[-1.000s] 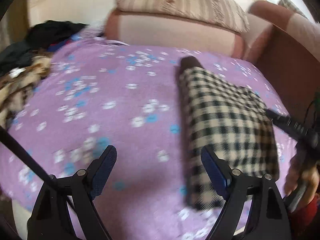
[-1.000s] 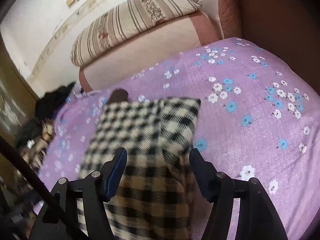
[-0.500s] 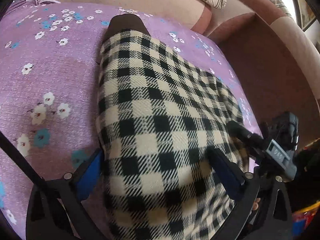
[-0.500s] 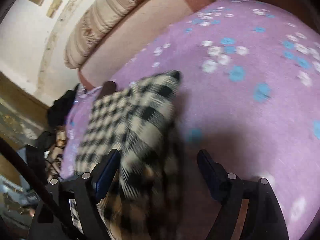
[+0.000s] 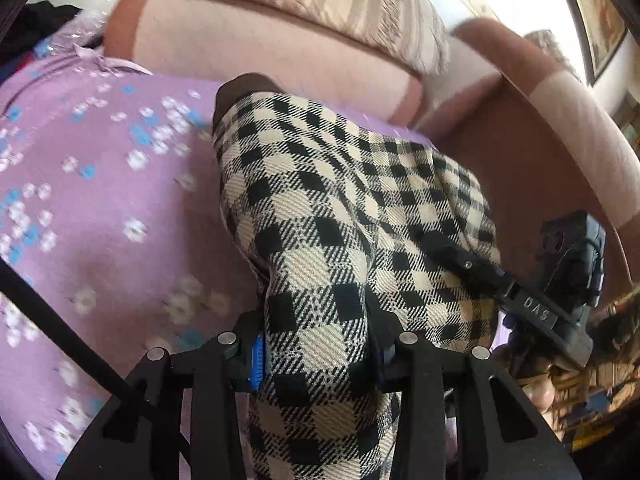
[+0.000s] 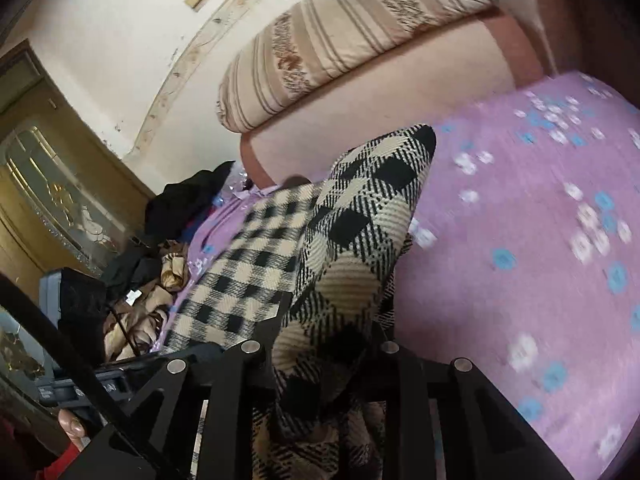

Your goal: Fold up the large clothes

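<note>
A black and cream checked garment (image 5: 336,208) lies folded lengthwise on the purple flowered bed cover (image 5: 100,216). My left gripper (image 5: 320,356) is shut on its near left corner. My right gripper (image 6: 320,364) is shut on its near right corner, and the cloth (image 6: 360,216) rises bunched from the jaws. The right gripper also shows in the left wrist view (image 5: 476,268), its fingertips hidden in the cloth. A dark brown lining (image 5: 244,86) shows at the far end.
A striped cushion (image 6: 352,36) lies on the pink sofa back (image 5: 260,48) behind the bed. A brown armrest (image 5: 532,152) runs along the right. A pile of dark and tan clothes (image 6: 152,264) lies at the left, before a wooden door (image 6: 48,184).
Both grippers have moved in on the near edge of the checked garment and shut on it. The near corners are now bunched and lifted.
</note>
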